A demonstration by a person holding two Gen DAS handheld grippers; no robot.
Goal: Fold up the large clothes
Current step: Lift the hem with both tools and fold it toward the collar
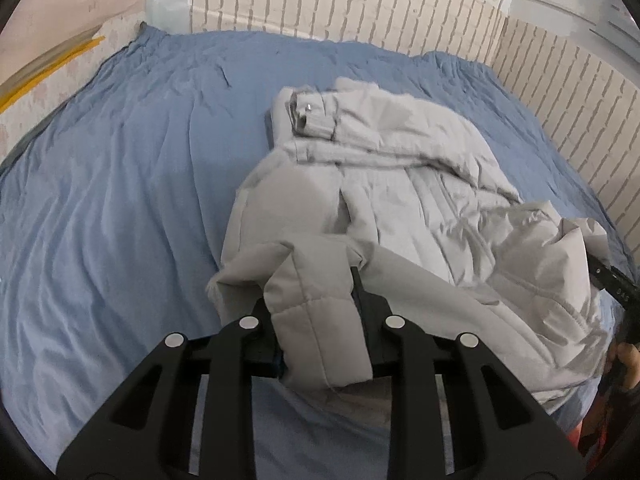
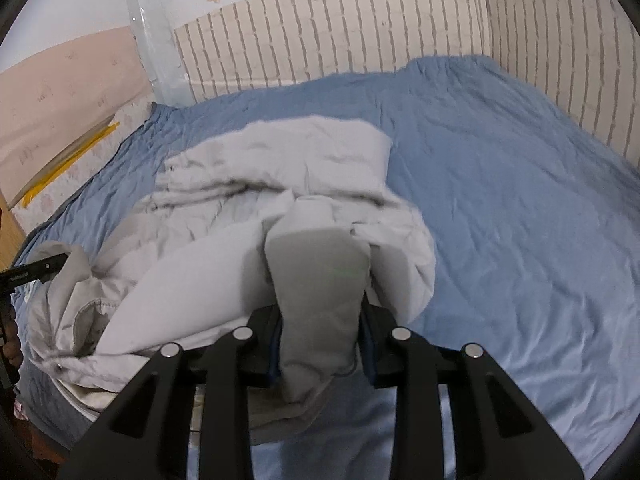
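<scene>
Padding bunched between both sets of jaws marks the near edge of a pale grey quilted jacket [image 1: 400, 184] as the part being lifted. The left gripper [image 1: 316, 312] clamps a thick stitched fold at the jacket's near left corner, and the cloth hangs over and below the jaws in a soft flap. The right gripper [image 2: 320, 316] is closed in the same way on a rounded, puffy wad at the near right. In the left wrist view the right gripper shows as a dark bar at the right edge, with part of a hand [image 1: 628, 364] below it.

Holding two near corners apart like this looks like the start of a fold away from the person, so the hem can be carried over the body toward the far collar. The rest of the jacket lies on the bed, on a blue sheet [image 1: 120, 208], right of the middle in the left view and well short of the walls.

The jacket's shell is smooth and matte, with stitched channels that give plump ridges. It creases in broad, soft rolls rather than sharp lines, so I judge it will resist lying flat. A far tab carries a small metal snap [image 1: 309, 108]. The sheet is thin and finely wrinkled. Behind the bed stands a wall [image 2: 360, 32] patterned as cream bricks.
</scene>
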